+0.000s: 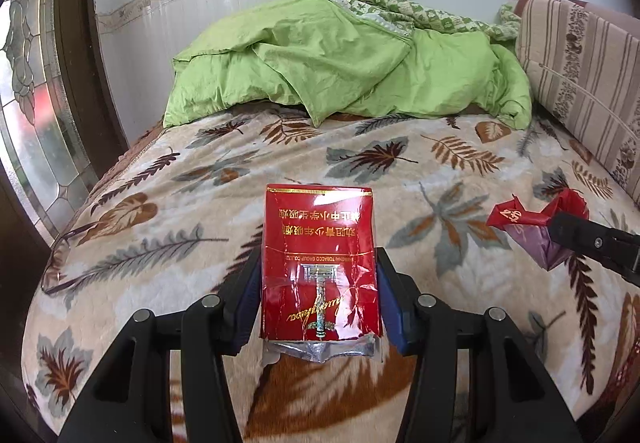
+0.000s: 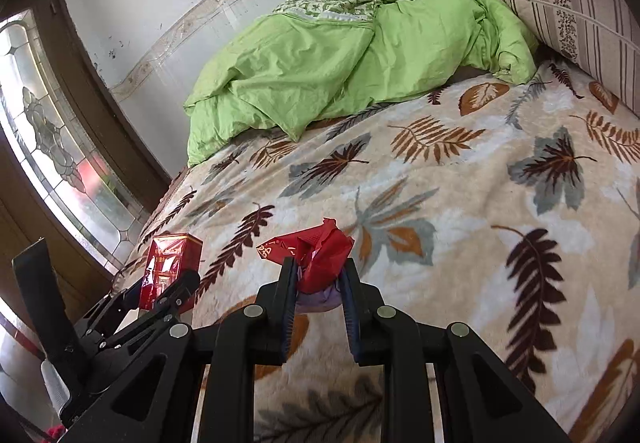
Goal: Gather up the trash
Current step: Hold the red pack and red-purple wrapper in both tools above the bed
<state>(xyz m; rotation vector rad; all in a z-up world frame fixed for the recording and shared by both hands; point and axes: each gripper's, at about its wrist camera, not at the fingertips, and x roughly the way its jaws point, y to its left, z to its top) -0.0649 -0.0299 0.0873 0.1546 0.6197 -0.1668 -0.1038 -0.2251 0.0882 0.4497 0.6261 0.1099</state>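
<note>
Left wrist view: we are clamping our left gripper [image 1: 320, 283] on a crushed red cigarette pack [image 1: 319, 263] above the leaf-print blanket's [image 1: 200, 203] near edge. Right wrist view: our right gripper [image 2: 318, 283] is pinching a crumpled red wrapper [image 2: 316, 255] by loose folds, which could slip free.

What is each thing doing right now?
Red cigarette pack: crumpled, gripped by the left gripper.
Red wrapper: scrunched, pinched by the right gripper.
Green quilt: rumpled, heaped on the bed.
Leaf blanket: spread flat.
</note>
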